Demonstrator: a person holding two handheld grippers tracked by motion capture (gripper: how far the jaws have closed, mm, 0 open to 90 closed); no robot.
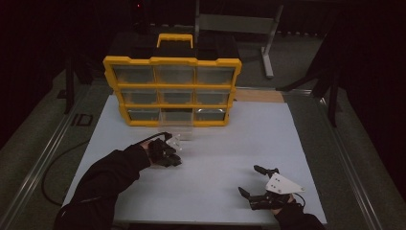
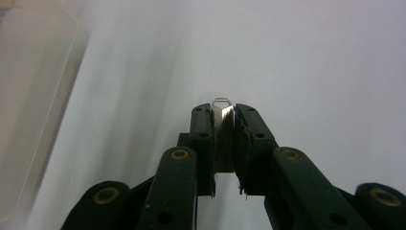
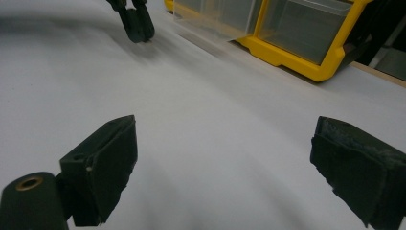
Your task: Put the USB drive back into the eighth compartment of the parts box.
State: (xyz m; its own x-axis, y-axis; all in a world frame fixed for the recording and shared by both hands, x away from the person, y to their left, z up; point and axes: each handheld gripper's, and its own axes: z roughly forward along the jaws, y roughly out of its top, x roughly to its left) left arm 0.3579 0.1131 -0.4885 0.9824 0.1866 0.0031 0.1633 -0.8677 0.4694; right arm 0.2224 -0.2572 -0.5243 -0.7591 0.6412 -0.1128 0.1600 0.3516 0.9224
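Right gripper [image 1: 261, 184]: nearest you, by the front edge of the surface toward its right corner. Its jaws stand wide apart with nothing between them; in the right gripper view bare white surface [image 3: 210, 124] lies between the two pads.

Left gripper [image 1: 165, 152]: left of the middle of the surface, just in front of the organizer. Its jaws are clenched on a small metal clip [image 2: 223, 111], whose bright wire loop pokes out past the tips.

Metal clip: pinched flat between the pads, low over the surface, not inside any drawer.

Pulled-out drawer [image 1: 176, 128]: clear plastic, drawn forward from the bottom row, middle column, of the yellow organizer [image 1: 172, 91]. It sits just beyond the left gripper; its pale wall shows at the left edge of the left gripper view.

Step in hand: judging by the layout, you are carrying the clip to or from that open drawer.

Doing it well: keep the squeeze steady, since the clip is thin and held only near the tips. Lift it clear of the drawer's front wall before crossing it, rather than sliding along the surface. Bring the tips over the drawer's middle, lower them, then release.

Risk: the clear wall is hard to see in this dim light, so a low approach could nudge the drawer back or snag the loop.

Right hand: leave it parked, well apart from the work.
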